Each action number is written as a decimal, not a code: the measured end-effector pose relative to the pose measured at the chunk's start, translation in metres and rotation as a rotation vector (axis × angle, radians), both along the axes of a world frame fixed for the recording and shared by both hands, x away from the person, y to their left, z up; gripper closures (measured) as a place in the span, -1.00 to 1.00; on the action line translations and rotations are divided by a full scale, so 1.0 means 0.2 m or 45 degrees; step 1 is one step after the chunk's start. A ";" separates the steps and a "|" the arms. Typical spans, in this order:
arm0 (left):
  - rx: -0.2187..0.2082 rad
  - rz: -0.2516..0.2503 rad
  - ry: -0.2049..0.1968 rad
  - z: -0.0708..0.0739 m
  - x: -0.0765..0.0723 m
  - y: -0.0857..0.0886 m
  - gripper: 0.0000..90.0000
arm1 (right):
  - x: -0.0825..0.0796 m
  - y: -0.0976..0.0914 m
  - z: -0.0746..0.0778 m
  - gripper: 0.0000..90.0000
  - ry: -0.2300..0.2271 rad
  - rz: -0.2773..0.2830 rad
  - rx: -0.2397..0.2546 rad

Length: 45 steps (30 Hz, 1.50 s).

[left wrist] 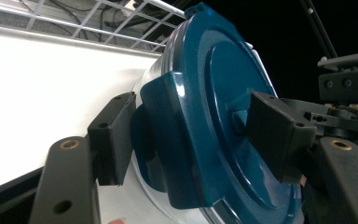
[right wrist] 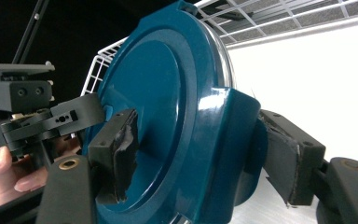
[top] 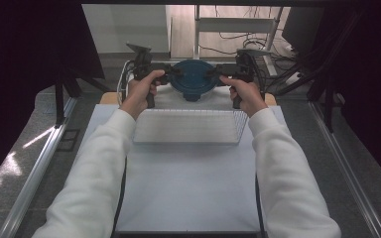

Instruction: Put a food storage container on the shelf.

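Note:
A round clear container with a dark teal lid (top: pixel 192 75) is held up between both grippers at the far side of the table. My left gripper (top: pixel 170 74) clamps the lid's left latch tab (left wrist: pixel 168 140): one pad (left wrist: pixel 114 135) sits behind the tab and the other (left wrist: pixel 275 130) rests on the lid top (left wrist: pixel 223 84). My right gripper (top: pixel 214 74) holds the opposite tab (right wrist: pixel 233 140) the same way, one pad (right wrist: pixel 116 154) on the lid top (right wrist: pixel 154 84) and the other (right wrist: pixel 289 158) behind the tab. The container's clear wall (left wrist: pixel 147 81) shows under the lid.
A white wire rack (top: pixel 188 126) lies on the white table (top: pixel 188 183) just nearer than the container. A white wire basket (top: pixel 127 74) stands behind it at the table's far edge. Dark curtains and stands flank the table.

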<state>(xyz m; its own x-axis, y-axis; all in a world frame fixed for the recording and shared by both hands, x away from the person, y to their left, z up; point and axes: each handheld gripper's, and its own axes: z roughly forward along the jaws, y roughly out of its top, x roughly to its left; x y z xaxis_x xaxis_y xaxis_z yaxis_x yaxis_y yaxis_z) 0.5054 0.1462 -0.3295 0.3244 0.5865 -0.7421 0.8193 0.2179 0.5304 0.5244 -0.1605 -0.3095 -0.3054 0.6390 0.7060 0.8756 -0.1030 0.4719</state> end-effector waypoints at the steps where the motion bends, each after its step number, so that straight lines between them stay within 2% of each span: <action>1: -0.018 0.008 -0.002 -0.01 0.01 0.00 -0.23 | 0.01 0.00 -0.01 -0.30 0.003 -0.011 0.010; 6: -0.019 0.011 -0.008 -0.02 0.01 0.00 -0.23 | 0.00 0.01 -0.01 -0.31 -0.004 -0.023 0.008; 8: -0.024 0.013 -0.016 -0.02 0.00 0.00 -0.25 | -0.01 0.01 -0.02 -0.36 -0.031 -0.046 0.011; 10: 0.029 0.055 -0.059 -0.01 -0.01 -0.01 -0.37 | -0.02 0.02 -0.02 -0.54 -0.033 -0.057 0.037; 11: 0.035 0.071 -0.078 -0.01 -0.02 -0.01 -0.41 | -0.03 0.03 -0.02 -0.63 -0.043 -0.064 0.052; 13: 0.068 0.078 -0.117 0.00 -0.04 -0.02 -0.50 | -0.06 0.03 0.00 -0.76 -0.107 -0.100 0.036; 14: 0.068 0.078 -0.117 0.00 -0.04 -0.02 -0.55 | -0.08 0.03 0.02 -0.81 -0.144 -0.112 0.027; 15: 0.091 0.087 -0.148 0.01 -0.06 -0.02 -0.55 | -0.08 0.03 0.02 -0.81 -0.144 -0.112 0.027; 17: 0.105 0.098 -0.186 0.03 -0.09 -0.01 -0.62 | -0.12 0.02 0.04 -0.88 -0.181 -0.132 0.018; 19: 0.116 0.106 -0.239 0.06 -0.13 0.00 -0.64 | -0.17 0.00 0.05 -0.88 -0.219 -0.122 0.029; 22: 0.125 0.089 -0.281 0.08 -0.20 0.02 -0.64 | -0.21 -0.01 0.07 -0.88 -0.268 -0.113 0.000; 25: 0.129 0.055 -0.299 0.09 -0.25 0.03 -0.64 | -0.26 -0.04 0.09 -0.84 -0.329 -0.068 -0.046; 29: 0.153 0.008 -0.315 0.10 -0.30 0.03 -0.63 | -0.28 -0.05 0.09 -0.81 -0.352 -0.030 -0.076; 30: 0.177 -0.018 -0.330 0.10 -0.32 0.03 -0.63 | -0.30 -0.05 0.09 -0.76 -0.377 -0.003 -0.114; 32: 0.192 -0.034 -0.338 0.11 -0.34 0.03 -0.62 | -0.30 -0.05 0.09 -0.75 -0.386 0.008 -0.125; 33: 0.216 -0.050 -0.365 0.11 -0.36 0.02 -0.61 | -0.32 -0.06 0.08 -0.72 -0.408 0.029 -0.159; 39: 0.263 -0.067 -0.402 0.11 -0.45 0.03 -0.59 | -0.38 -0.10 0.07 -0.63 -0.449 0.058 -0.196; 42: 0.256 -0.063 -0.405 0.10 -0.48 0.03 -0.58 | -0.42 -0.13 0.06 -0.61 -0.469 0.060 -0.218; 45: 0.261 -0.079 -0.402 0.08 -0.57 0.03 -0.58 | -0.48 -0.16 0.03 -0.59 -0.483 0.071 -0.239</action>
<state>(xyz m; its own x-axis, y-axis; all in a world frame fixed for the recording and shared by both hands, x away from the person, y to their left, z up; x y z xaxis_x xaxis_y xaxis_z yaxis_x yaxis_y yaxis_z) 0.3914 0.1524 -0.3145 0.5581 0.6844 -0.4691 0.6168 0.0359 0.7863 0.4280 -0.1915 -0.3026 -0.5589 0.7209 0.4099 0.6381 0.0582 0.7677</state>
